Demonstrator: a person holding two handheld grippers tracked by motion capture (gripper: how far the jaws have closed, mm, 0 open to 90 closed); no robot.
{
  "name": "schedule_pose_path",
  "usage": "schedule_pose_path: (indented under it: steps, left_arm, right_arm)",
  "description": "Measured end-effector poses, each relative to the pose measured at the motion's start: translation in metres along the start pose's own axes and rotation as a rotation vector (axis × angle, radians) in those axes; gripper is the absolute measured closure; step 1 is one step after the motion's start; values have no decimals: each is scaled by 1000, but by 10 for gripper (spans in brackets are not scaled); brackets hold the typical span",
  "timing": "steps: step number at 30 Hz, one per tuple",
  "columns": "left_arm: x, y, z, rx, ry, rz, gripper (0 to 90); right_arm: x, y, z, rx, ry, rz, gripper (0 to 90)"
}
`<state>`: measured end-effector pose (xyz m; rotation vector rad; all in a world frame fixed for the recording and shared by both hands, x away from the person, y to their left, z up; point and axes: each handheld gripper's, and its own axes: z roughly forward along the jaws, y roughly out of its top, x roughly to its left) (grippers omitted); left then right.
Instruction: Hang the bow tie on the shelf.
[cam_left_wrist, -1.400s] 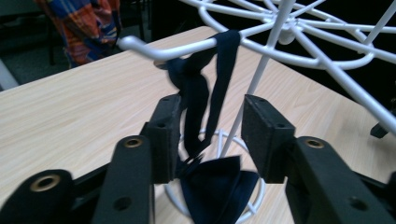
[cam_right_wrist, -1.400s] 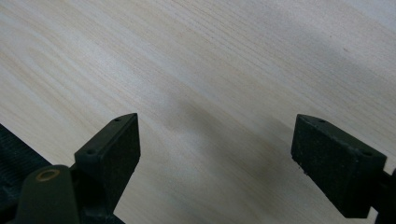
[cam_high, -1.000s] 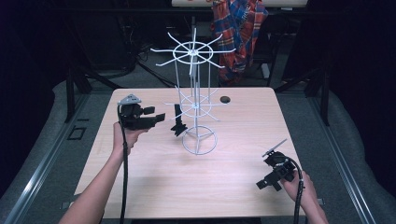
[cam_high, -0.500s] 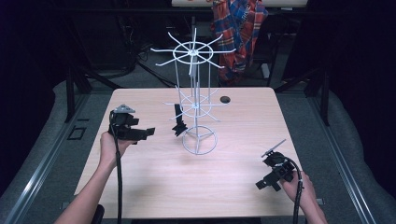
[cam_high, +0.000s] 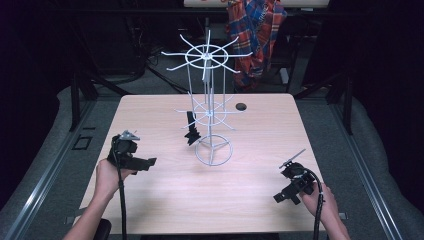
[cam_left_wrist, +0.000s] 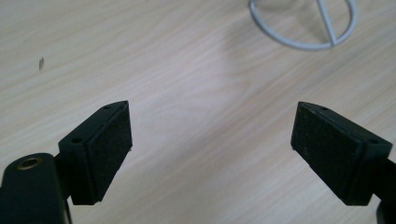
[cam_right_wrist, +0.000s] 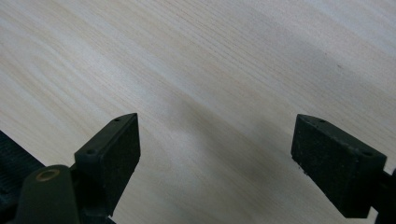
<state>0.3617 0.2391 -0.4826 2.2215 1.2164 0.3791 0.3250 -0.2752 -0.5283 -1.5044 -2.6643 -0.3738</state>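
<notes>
While the white wire rack (cam_high: 209, 115) stands at the middle of the counter (cam_high: 260, 130), a black clip (cam_high: 191, 131) hangs on its lower tier, on the rack's left side. Left of the rack's ring base, the left hand-held gripper (cam_high: 146, 162) hovers with jaws spread wide, nothing between them. Right of the base, toward the near edge, the right hand-held gripper (cam_high: 281, 197) is likewise wide apart and empty.

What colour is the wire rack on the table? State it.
White, seen best in the high view: wire rack.
</notes>
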Motion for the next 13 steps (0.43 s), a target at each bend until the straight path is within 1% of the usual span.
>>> schedule_pose_path:
  steps: [1,2,3,4,5,6,7,8,9,10,11,12,13]
  left_arm:
    - [0,-4,0,11,4,-1,118]
    - [0,-7,1,23,8,-1,118]
    - [0,-7,1,23,8,-1,118]
    - [0,-12,4,49,17,4,118]
    - [0,-12,4,49,17,4,117]
    - [-2,-15,5,78,33,12,113]
    - [-2,-15,5,78,33,12,107]
    - [-3,-16,6,79,29,5,107]
    - [-3,-17,7,85,17,-1,104]
    - [-3,-17,9,90,21,3,103]
    - [-3,-16,11,97,21,4,98]
    - [-3,-15,14,111,22,10,93]
    - [-3,-15,14,111,22,10,90]
  right_arm:
    - [-2,0,-1,5,-10,-18,154]
    - [-3,0,-1,1,-6,-21,154]
    - [-3,0,-1,1,-6,-21,154]
    - [-6,-2,-2,-4,-2,-10,154]
    - [-6,-2,-2,-4,-2,-10,154]
    - [-10,-2,-2,-20,-11,-12,154]
    - [-10,-2,-2,-20,-11,-12,154]
    - [-9,-2,-3,-20,-20,0,154]
    - [-9,-2,-3,-45,-22,-7,153]
    - [-8,0,-4,-34,-17,-7,153]
    - [-8,0,-3,-43,-20,-19,153]
    - [-7,1,-4,-36,-24,-20,154]
    - [-7,1,-4,-33,-18,-26,155]
